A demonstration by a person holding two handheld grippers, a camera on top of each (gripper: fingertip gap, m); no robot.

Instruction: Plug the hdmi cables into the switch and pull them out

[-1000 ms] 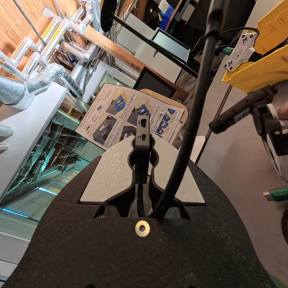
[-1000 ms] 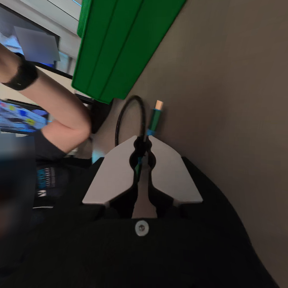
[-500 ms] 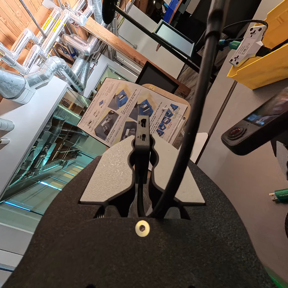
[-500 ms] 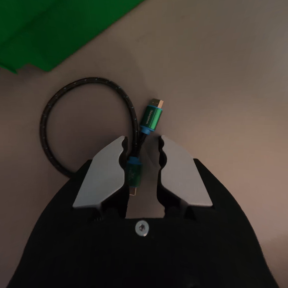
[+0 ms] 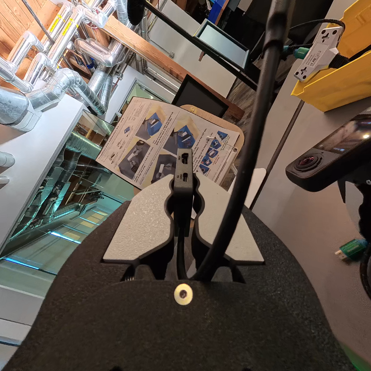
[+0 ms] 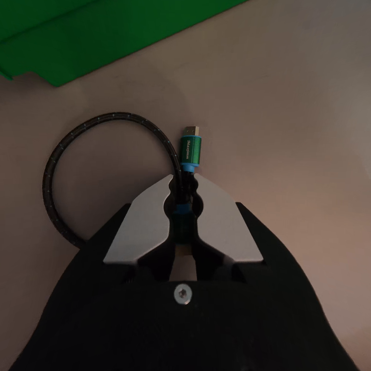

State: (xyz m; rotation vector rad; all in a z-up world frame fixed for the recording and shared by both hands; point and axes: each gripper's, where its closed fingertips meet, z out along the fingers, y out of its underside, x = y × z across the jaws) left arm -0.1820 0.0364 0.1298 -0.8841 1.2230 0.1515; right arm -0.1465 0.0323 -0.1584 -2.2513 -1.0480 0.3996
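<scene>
A: Where's the switch?

B: Centre frame, clamped in the left gripper [image 5: 183,178], the black switch [image 5: 183,176] held up with its ports facing out.

A: And the HDMI cable [image 6: 60,160]?

B: Looped on the desk [image 6: 281,120], lower centre. The right gripper [image 6: 183,176] is closed around its near plug and both cable strands.

A: Advice?

B: Regrip one plug [image 6: 190,148] only, square to the port.
</scene>
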